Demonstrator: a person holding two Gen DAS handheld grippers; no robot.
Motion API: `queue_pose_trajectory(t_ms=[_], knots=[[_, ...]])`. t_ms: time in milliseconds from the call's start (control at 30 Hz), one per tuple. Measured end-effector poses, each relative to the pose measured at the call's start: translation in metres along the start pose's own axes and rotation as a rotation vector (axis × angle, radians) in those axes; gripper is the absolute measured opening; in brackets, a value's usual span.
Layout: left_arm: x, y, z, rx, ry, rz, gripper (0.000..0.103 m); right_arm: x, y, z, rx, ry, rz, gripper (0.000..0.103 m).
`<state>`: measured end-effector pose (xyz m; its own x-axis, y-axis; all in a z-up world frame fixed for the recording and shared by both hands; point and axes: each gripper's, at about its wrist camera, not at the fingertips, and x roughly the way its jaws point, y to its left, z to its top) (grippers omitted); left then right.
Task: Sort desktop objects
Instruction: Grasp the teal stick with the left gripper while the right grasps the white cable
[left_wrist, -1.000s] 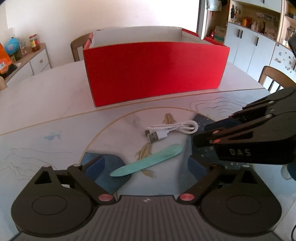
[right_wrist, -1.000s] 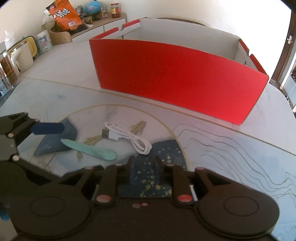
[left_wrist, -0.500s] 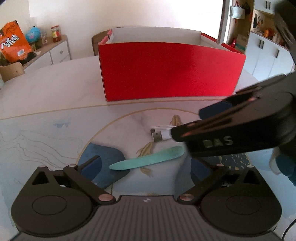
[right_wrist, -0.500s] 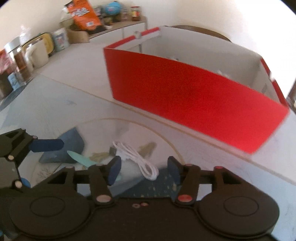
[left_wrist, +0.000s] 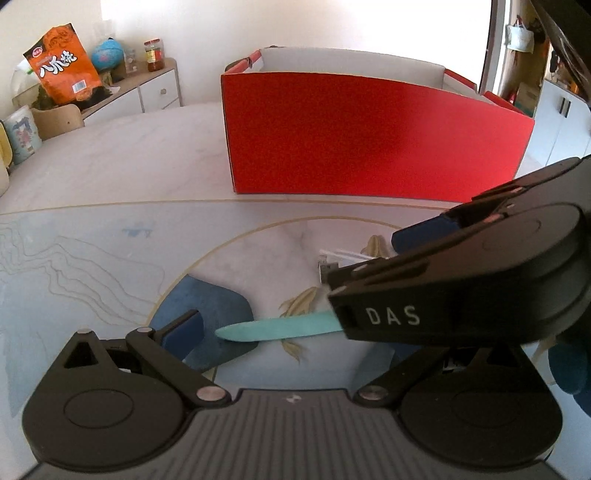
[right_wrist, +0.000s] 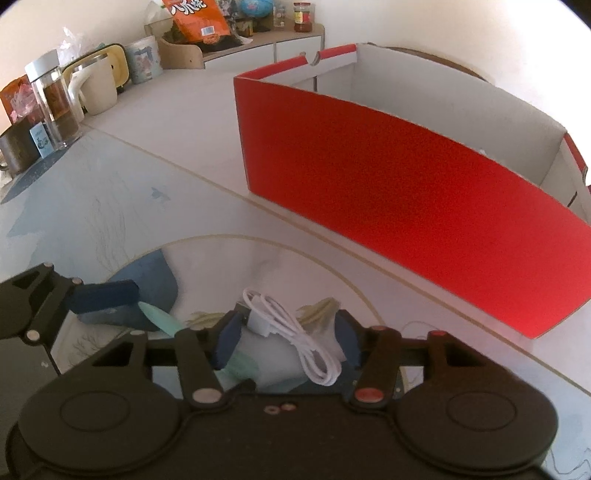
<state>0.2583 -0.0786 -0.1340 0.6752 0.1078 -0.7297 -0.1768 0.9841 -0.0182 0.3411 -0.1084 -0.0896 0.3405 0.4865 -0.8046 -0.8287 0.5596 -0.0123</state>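
A white USB cable (right_wrist: 295, 339) lies coiled on the printed table mat, between the fingers of my right gripper (right_wrist: 287, 342). Its jaws are closing around the cable, and the pads do not clearly press on it. In the left wrist view the right gripper's body (left_wrist: 461, 295) covers most of the cable (left_wrist: 332, 258). A flat teal stick (left_wrist: 277, 330) lies on the mat between the wide-open fingers of my left gripper (left_wrist: 291, 332), untouched. One left finger (right_wrist: 103, 297) shows beside the stick's tip (right_wrist: 159, 317). The red box (left_wrist: 369, 136) stands open-topped behind.
A glass jar (right_wrist: 55, 107) and cream mug (right_wrist: 96, 88) stand at the table's far left edge. The sideboard behind holds an orange snack bag (left_wrist: 62, 70) and a globe. The red box (right_wrist: 406, 206) blocks the far side of the table.
My right gripper went from nearly shut to open and slid over the cable, which now lies between its fingers. In the left view it now hides the cable and the stick's right end.
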Motion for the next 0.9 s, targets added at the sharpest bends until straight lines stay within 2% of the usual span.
queue_pose_trajectory(t_ms=[100, 167, 267, 333, 633, 900], knots=[[-0.001, 0.000, -0.001, 0.000, -0.003, -0.001, 0.103, -0.001, -0.003, 0.000, 0.010, -0.002, -0.019, 0.038], [0.000, 0.001, 0.000, 0.006, -0.006, -0.006, 0.103, -0.004, -0.008, -0.002, 0.028, -0.002, -0.046, 0.023], [0.001, 0.002, 0.000, 0.018, -0.010, -0.015, 0.103, -0.008, -0.022, -0.008, 0.072, 0.000, -0.102, 0.014], [0.002, 0.001, 0.000, 0.023, -0.011, -0.017, 0.103, -0.012, -0.031, -0.015, 0.091, 0.002, -0.152, 0.013], [0.002, 0.000, -0.001, 0.081, -0.040, -0.067, 0.093, -0.034, -0.046, -0.047, 0.181, 0.005, -0.225, 0.012], [-0.002, -0.001, 0.004, -0.010, 0.030, 0.006, 0.098, -0.040, -0.040, -0.053, 0.194, -0.002, -0.226, 0.012]])
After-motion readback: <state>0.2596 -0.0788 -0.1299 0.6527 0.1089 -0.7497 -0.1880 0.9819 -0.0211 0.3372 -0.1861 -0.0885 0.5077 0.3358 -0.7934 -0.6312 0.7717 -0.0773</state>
